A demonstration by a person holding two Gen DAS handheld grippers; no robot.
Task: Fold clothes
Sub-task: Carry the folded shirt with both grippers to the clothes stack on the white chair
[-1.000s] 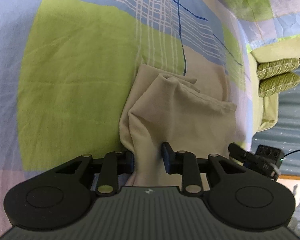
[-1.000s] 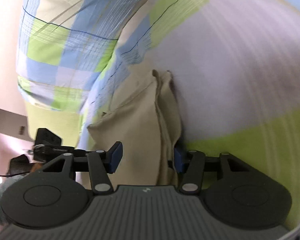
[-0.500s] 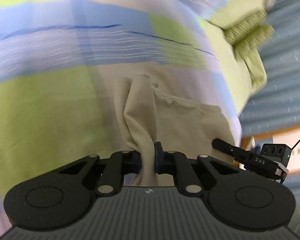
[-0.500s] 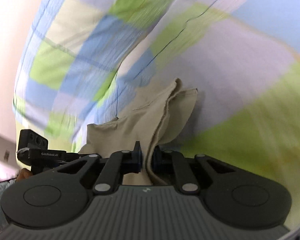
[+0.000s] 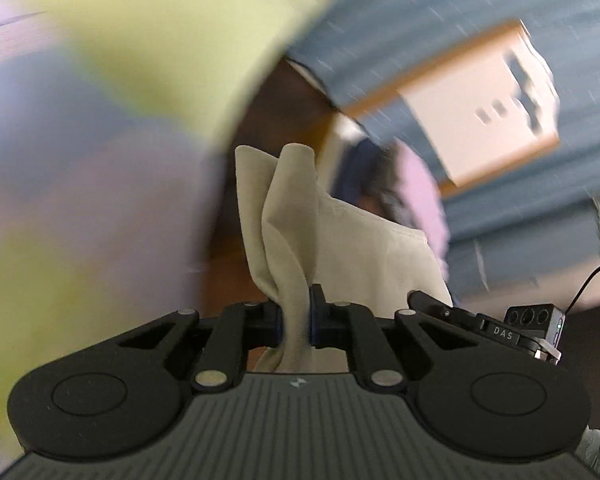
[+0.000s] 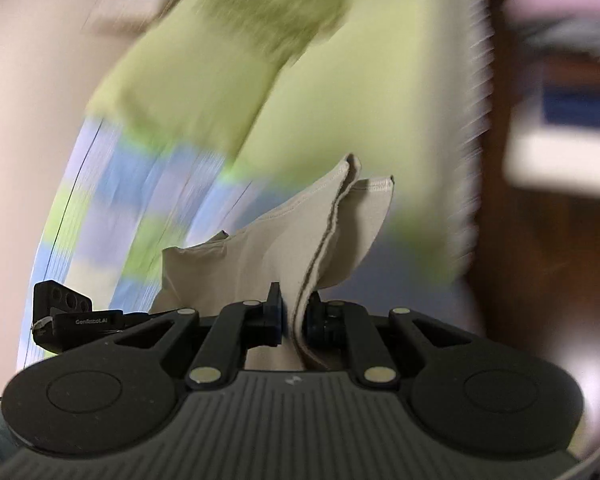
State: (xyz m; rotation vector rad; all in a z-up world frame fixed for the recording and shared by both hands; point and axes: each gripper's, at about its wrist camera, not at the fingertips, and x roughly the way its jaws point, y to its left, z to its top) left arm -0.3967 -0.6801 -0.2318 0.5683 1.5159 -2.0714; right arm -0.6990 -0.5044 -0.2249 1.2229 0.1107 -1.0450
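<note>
Both grippers, left (image 5: 296,322) and right (image 6: 294,318), are clamping the beige garment (image 6: 260,248); I'm lifting evenly, keeping its top edge taut so it's hanging flat over the bedspread (image 6: 172,92).

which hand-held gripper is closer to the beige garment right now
Neither: it's a tie. The left hand-held gripper is shut on one bunched edge of the beige garment, and the right hand-held gripper is shut on another edge, so both touch it.

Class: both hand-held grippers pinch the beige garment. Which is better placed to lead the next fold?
Probably the right hand-held gripper: it pinches the beige garment by stacked hemmed edges, while the left hand-held gripper holds a bunched wad.
</note>
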